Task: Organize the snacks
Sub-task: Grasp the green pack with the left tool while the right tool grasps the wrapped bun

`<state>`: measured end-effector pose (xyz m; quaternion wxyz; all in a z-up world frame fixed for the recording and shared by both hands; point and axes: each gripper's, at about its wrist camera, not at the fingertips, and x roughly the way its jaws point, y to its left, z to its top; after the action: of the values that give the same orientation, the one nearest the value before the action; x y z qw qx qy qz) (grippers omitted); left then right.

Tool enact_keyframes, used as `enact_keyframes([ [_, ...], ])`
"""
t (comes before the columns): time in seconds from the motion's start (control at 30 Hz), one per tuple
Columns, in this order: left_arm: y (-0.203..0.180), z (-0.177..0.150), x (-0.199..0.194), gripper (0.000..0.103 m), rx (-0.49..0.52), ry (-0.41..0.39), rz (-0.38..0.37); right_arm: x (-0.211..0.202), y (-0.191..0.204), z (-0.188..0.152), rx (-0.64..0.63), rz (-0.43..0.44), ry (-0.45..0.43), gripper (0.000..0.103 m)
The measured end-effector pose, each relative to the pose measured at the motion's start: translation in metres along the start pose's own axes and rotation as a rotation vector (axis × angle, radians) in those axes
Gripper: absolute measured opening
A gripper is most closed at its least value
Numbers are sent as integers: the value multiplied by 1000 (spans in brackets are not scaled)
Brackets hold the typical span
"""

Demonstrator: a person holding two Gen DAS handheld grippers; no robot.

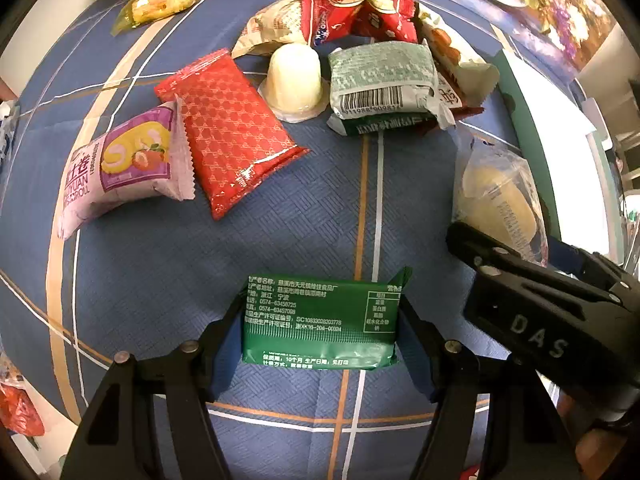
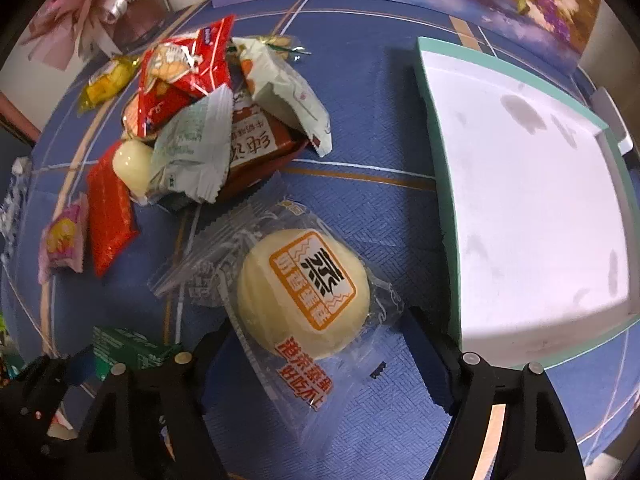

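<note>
A dark green snack packet sits crosswise between the blue pads of my left gripper, which is shut on its two short ends a little above the blue cloth. The same packet shows at the lower left of the right wrist view. My right gripper points down over a round pale bun in a clear wrapper lying on the cloth. Its fingers stand on either side of the bun's near half, touching only loose wrapper. In the left wrist view this bun lies at the right, beyond the right gripper's black housing.
A white tray with a teal rim stands right of the bun. A heap of snacks lies behind: red foil packet, pink roll-cake packet, jelly cup, pale green barcode packet, red bag, yellow packet.
</note>
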<state>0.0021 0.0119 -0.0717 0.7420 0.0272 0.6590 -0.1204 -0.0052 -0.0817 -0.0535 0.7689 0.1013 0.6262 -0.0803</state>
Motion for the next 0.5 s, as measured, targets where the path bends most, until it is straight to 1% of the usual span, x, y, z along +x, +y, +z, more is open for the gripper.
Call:
enact_keyframes([
  [0.13,4,-4,-7,70,-9,-5,-3,0,-4,0,10,12,-9,76],
  [0.3,12,-8,-11,69,-29,-10,9,-11,-13,-4,37,38,-20,71],
  [0.33,14,-9,-12,69,-33,-11,13,-13,-14,-4,51,70,-63,70],
  [0.37,16,-9,-12,69,-37,-12,16,-19,-18,1,56,77,-66,69],
  [0.5,25,-12,-19,69,-52,-22,27,-23,-24,3,74,97,-77,67],
])
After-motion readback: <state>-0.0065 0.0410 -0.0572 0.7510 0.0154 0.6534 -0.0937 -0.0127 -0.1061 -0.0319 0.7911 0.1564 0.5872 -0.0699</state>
